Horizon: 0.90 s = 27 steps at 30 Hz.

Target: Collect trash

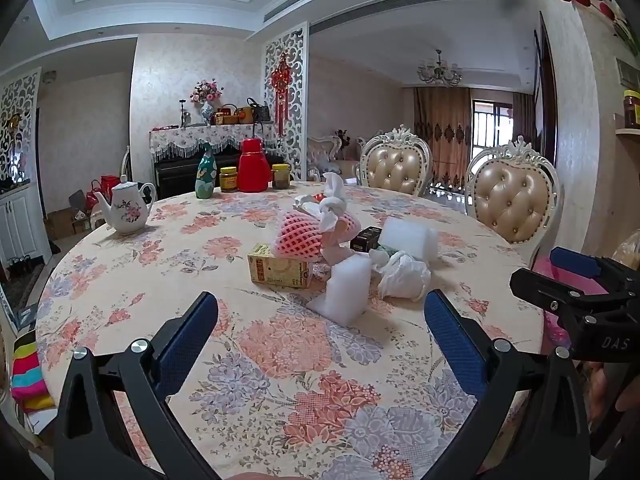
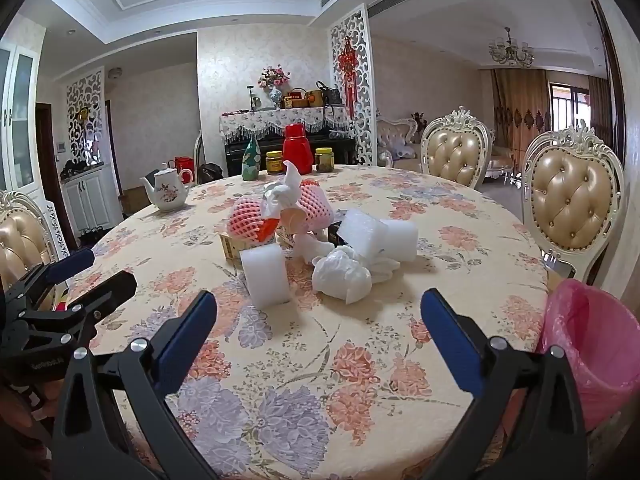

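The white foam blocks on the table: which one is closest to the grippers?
The upright foam block in front of the pile; the other white foam pieces lie farther back.

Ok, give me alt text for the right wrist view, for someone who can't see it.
The open right gripper hovers over a round floral table, aimed at a trash pile of foam blocks, a crumpled bag and pink fruit netting. A pink-lined bin stands at right; the left gripper shows at left.

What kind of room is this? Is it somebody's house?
Most likely a home dining room. A round table with a flowery cloth has padded dining chairs around it, a teapot and jars on top, and a covered piano by the wall behind.
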Each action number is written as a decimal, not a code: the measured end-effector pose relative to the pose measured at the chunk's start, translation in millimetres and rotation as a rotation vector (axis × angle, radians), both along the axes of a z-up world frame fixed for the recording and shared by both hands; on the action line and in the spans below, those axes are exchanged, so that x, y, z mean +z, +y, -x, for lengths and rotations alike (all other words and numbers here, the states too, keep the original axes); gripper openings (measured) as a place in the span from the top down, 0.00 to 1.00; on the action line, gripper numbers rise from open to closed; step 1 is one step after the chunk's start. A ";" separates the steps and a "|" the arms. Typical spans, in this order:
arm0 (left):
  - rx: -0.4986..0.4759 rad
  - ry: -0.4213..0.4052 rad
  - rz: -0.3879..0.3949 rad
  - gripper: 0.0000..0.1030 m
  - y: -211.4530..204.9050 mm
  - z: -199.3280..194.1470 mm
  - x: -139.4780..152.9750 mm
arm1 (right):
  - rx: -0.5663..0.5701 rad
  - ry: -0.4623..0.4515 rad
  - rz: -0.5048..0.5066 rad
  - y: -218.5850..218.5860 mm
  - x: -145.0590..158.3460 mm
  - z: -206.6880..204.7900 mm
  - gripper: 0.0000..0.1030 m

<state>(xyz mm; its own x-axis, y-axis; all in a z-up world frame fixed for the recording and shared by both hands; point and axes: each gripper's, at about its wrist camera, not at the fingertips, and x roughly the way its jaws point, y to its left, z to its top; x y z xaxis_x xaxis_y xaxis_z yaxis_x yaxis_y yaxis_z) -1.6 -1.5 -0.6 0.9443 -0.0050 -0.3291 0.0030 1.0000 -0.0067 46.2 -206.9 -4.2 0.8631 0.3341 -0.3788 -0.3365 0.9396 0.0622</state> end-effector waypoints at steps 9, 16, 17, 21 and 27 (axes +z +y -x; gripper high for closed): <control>0.000 0.003 0.004 0.06 -0.9 -2.4 -0.9 | 0.001 0.002 -0.002 4.2 -1.1 -0.4 0.04; 0.001 0.004 0.006 0.06 -0.5 -2.7 -2.4 | 0.008 0.006 -0.008 0.3 -0.2 -0.5 0.04; 0.001 0.004 0.006 0.06 -0.7 -2.8 -2.6 | 0.008 0.007 -0.008 0.6 -0.5 -0.8 0.04; 0.001 0.005 0.006 0.06 -0.6 -3.1 -2.9 | 0.009 0.007 -0.008 1.0 -0.1 -0.7 0.04; 0.002 0.004 0.007 0.06 -0.9 -3.4 -3.3 | 0.010 0.007 -0.010 1.6 -0.3 -0.9 0.04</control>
